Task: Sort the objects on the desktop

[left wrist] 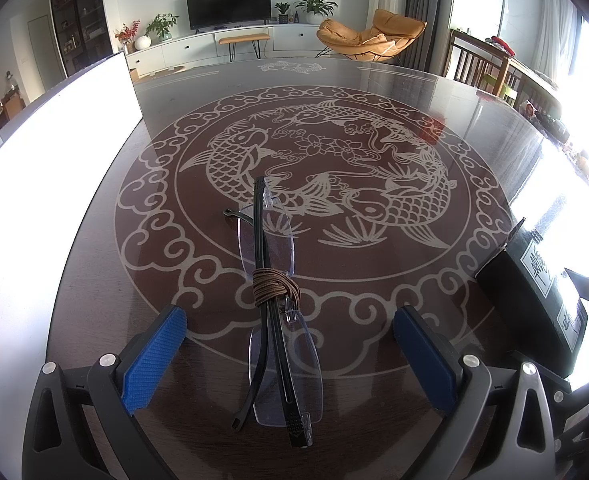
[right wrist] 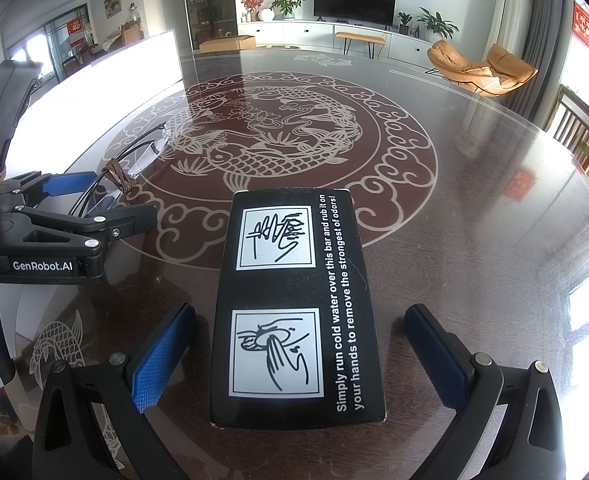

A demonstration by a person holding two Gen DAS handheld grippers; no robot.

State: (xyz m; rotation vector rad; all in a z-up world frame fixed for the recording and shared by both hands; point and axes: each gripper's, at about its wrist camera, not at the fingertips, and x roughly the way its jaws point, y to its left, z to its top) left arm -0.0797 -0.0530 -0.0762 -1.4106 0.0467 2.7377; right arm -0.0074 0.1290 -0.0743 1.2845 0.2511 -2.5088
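Glasses [left wrist: 274, 300] lie folded on the glass table [left wrist: 434, 280], over the near rim of the carp medallion [left wrist: 314, 184], with a brown cord [left wrist: 275, 290] wound round their middle. The left gripper [left wrist: 290, 348] stands spread wide, one blue pad [left wrist: 154, 356] on each side of the near lens, touching nothing. Just outside the medallion's rim on the right lies a black box [right wrist: 294, 312], and the right gripper [right wrist: 298, 360] straddles it, also spread and gripping nothing.

As a judgement, the risks sit mostly with the glasses. Rimless lenses and thin arms give the pads little to bite on; a squeeze across the lens could skate them over the slick glass, or twist the frame. Whether the cord is knotted tight or merely looped I cannot tell from here, and a loose coil could snag a pad. The box is wide, so a squeeze set off-centre may pivot it. Both grippers work close together and could collide.
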